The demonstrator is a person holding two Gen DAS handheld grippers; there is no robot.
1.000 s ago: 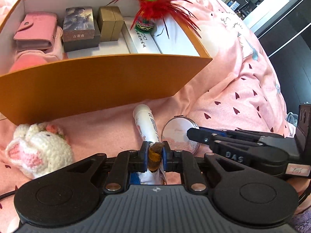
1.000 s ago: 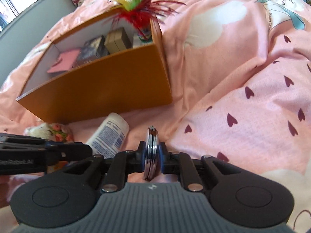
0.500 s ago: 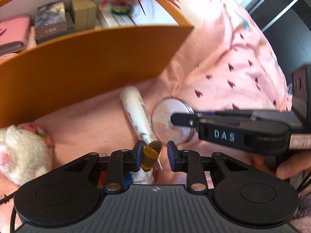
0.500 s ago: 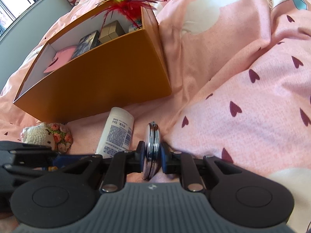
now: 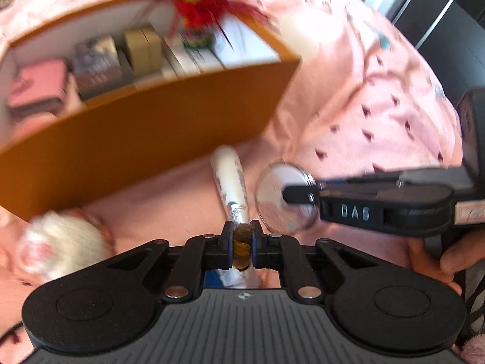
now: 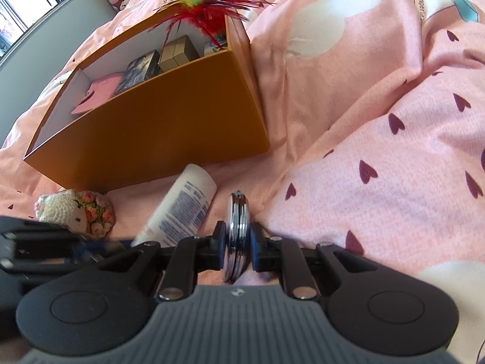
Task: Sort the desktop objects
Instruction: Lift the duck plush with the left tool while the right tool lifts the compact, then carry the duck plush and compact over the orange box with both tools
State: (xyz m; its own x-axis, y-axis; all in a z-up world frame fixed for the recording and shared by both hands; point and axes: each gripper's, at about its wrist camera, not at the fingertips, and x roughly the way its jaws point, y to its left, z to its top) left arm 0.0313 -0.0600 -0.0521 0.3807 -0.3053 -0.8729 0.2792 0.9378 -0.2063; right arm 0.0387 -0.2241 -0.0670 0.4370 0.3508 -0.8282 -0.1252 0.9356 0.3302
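**Both grippers loaded beside the orange box**

The left gripper (image 5: 242, 244) is pinched nearly closed on a small brown fuzzy thing (image 5: 241, 247); it is blurred and mostly hidden by the pads, so what it is cannot be told beyond a woolly, yellow-banded texture. Just past it a white tube (image 5: 230, 182) lies lengthwise on the bed, smooth plastic with small print, its rounded far end pointing toward the box.

The right gripper (image 6: 237, 245) is clamped on a round compact (image 6: 238, 230), held on edge: a flat disc with a ridged chrome rim. From the left wrist view the right gripper (image 5: 288, 195) reaches in from the right, and the compact (image 5: 280, 194) shows its pale circular face, just beside the tube.

Left of the tube sits a crocheted toy (image 6: 77, 212), white yarn with knitted pink and orange flowers, close to the box's near wall.

The box (image 6: 169, 133) is rectangular orange cardboard with a white lining, resting on the bed. Inside are a pink wallet (image 6: 101, 91), a dark printed box (image 6: 139, 68), two tan blocks (image 6: 178, 50) and a shuttlecock (image 6: 209, 6) of red, yellow and green feathers at the right end.

The bed (image 6: 379, 121) is covered in soft, rumpled pink cloth printed with dark hearts and white patches.
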